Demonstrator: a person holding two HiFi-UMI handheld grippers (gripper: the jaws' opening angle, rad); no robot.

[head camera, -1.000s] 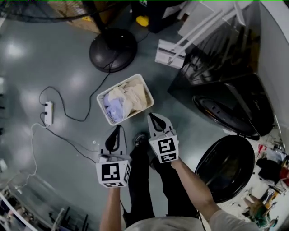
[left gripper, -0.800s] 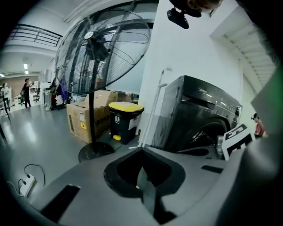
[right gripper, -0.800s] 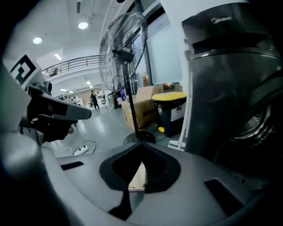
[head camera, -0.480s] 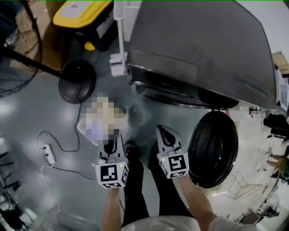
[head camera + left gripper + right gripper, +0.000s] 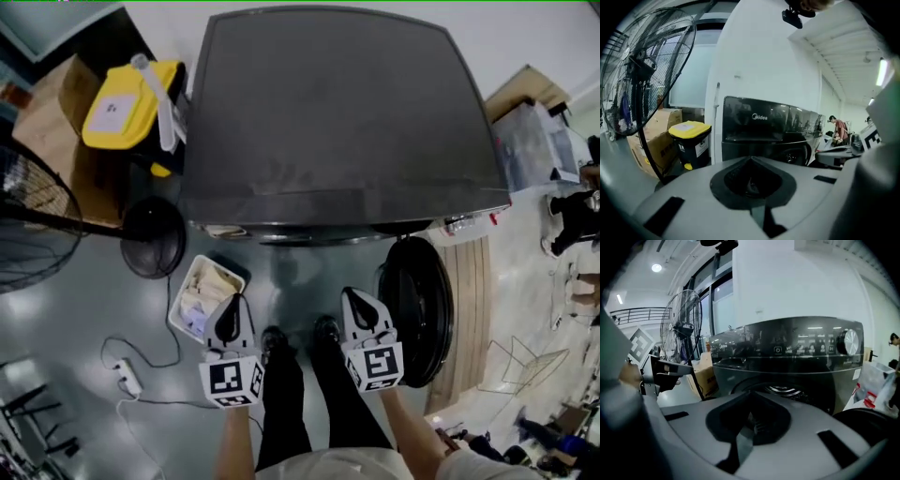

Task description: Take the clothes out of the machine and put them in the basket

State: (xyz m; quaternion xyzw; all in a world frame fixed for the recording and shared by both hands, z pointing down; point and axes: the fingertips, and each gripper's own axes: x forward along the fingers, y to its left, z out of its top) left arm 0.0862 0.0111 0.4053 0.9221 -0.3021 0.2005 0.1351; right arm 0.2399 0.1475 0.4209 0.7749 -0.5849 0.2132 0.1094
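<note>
Standing before the washing machine (image 5: 337, 122), the person holds both tools low, near its open door (image 5: 419, 309). The left gripper (image 5: 232, 314) and the right gripper (image 5: 359, 307) each have their jaws pressed together on nothing. Clothes (image 5: 208, 295) lie heaped in the basket (image 5: 228, 275) on the floor, just beside the machine. Whether any are in the drum (image 5: 783, 391) I cannot see. Such garments look soft, light and limp, so I'd pinch a bunched fold, not a thin edge that could slip free.
</note>
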